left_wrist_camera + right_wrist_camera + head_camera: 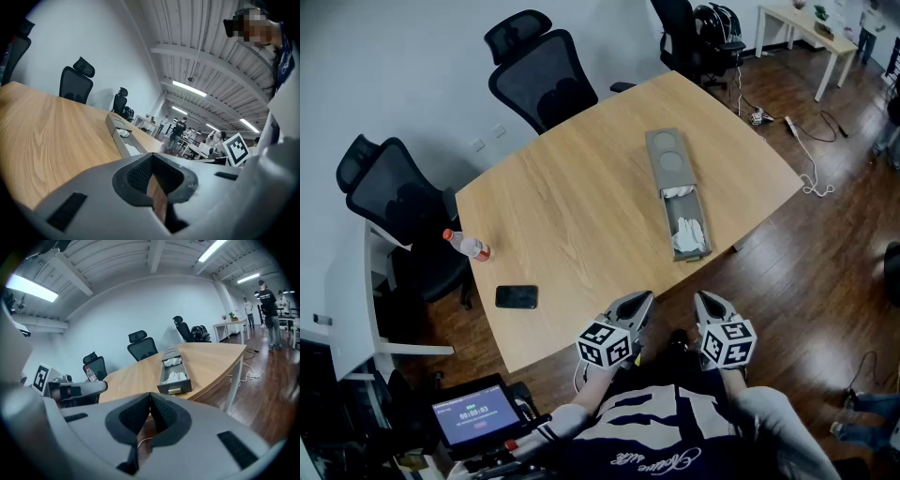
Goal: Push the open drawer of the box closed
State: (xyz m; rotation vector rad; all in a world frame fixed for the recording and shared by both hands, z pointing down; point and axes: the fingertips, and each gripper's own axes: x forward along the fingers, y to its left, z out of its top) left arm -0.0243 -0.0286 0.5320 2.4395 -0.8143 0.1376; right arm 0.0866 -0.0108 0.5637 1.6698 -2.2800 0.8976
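Wood-topped table point(581, 187), one, curved at its near edge.

Grey box point(667, 155), one, long and flat, lying on the table's right half. It has two round marks on its top.

Drawer point(686, 225), one, pulled out of the box toward the person so that its front reaches close to the table's near edge. It stands open and holds two heaps of white material. The right gripper view shows the drawer front point(174, 389) facing the camera with the box point(171, 354) behind it. The left gripper view sees the same drawer point(133, 147) from the side.

Left gripper point(633, 309), one, held off the table's near edge in front of the person's chest, well apart from the drawer. Its jaw tips are pressed together with nothing between them point(152, 161).

Right gripper point(710, 305), one, just beside the left. Its jaw tips are likewise together and empty point(150, 399).

Plastic bottle point(467, 245), one, with a red cap, lying on the table's left side.

Black phone point(517, 297), one, flat near the bottle.

Black office chairs, three: two at the table's far side point(544, 80) point(394, 197) and one further back point(684, 37).

Small lit screen point(473, 412), one, at lower left.
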